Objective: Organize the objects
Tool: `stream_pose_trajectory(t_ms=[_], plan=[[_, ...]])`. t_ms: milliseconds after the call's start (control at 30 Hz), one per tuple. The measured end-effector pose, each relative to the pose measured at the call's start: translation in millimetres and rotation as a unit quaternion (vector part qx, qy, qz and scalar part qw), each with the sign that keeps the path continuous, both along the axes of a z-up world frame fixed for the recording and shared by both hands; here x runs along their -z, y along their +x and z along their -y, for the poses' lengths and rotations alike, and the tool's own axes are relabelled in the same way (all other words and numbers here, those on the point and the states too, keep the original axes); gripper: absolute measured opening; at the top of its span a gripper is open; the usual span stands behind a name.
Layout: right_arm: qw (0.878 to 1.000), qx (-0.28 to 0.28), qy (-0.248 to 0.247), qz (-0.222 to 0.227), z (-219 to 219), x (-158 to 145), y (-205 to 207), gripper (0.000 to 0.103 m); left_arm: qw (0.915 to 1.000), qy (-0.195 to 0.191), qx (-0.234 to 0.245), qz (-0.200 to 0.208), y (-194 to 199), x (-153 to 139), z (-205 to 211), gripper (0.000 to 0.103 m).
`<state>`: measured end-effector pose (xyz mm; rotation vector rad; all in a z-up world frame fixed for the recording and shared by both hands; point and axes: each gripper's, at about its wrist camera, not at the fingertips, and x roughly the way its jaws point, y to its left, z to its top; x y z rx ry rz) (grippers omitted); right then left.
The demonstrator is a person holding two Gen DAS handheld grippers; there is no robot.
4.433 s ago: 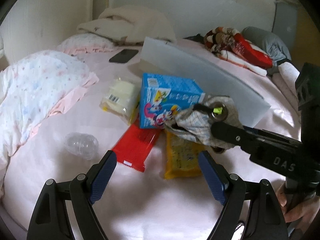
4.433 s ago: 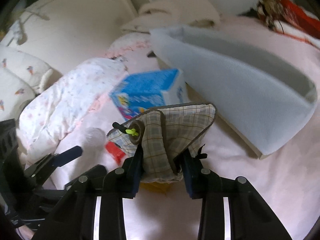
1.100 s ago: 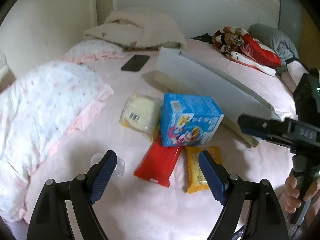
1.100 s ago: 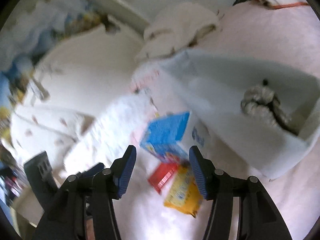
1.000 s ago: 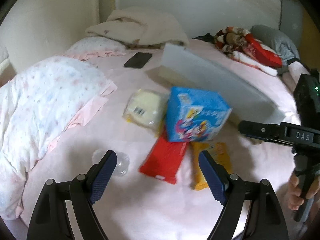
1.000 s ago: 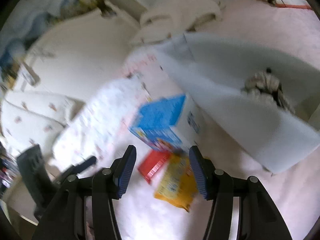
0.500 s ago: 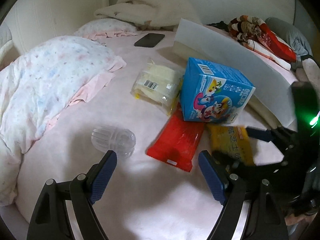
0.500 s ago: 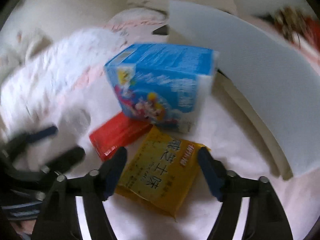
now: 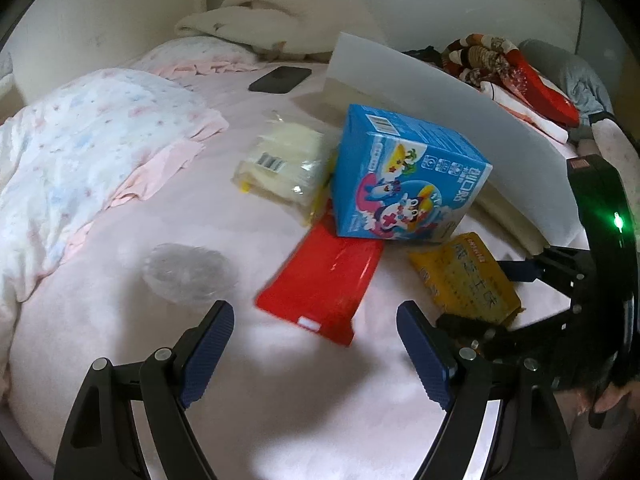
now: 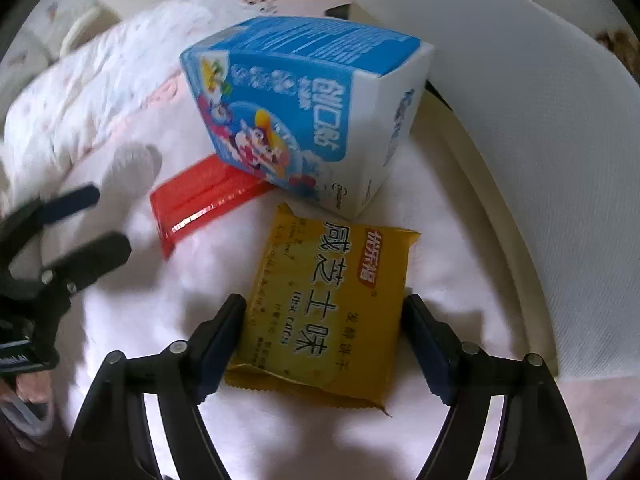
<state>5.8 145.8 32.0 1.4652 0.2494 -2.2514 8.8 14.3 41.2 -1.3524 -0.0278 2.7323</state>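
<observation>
While the right claw straddles the yellow packet with its jaws spread wide, one blue pad lies just beside each long edge of the packet and neither visibly presses it; whether they touch it I cannot tell. The packet lies flat on the pink bed, just in front of the blue box, which rests tilted with one corner on the red packet. A white bin stands to the right of the box. The left claw hovers wide open and empty above the bed, near the red packet and a clear capsule. A pale bag lies touching the box on its left, and a phone lies farther back.
</observation>
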Motion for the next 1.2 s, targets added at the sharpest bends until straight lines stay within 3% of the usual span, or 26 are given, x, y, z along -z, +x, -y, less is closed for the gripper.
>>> stream_pose_trajectory(t_ms=[133, 233, 267, 400, 1200], plan=[[0.998, -0.015, 0.032, -0.042, 8.6, 3.1, -4.1, 0.087, 0.9996, -0.007, -0.022, -0.018, -4.1, 21.9, -2.2, 0.082], [0.996, -0.012, 0.033, -0.088, 7.7, 9.1, -1.0, 0.095, 0.9989, -0.004, -0.046, -0.004, -8.9, 47.2, 5.8, 0.087], [0.994, -0.015, 0.032, -0.106, 6.9, 10.7, 2.4, 0.097, 0.9990, -0.004, -0.043, -0.011, -7.9, 43.3, 5.1, 0.089], [0.995, -0.002, 0.001, -0.096, -0.8, 11.2, -1.3, 0.098, 0.9989, -0.024, -0.041, -0.004, -9.2, 40.9, -1.6, 0.093], [0.995, -0.003, -0.001, -0.100, 8.2, 10.9, -1.4, 0.099, 0.9987, -0.027, -0.042, -0.004, -6.7, 35.9, -6.2, 0.094]])
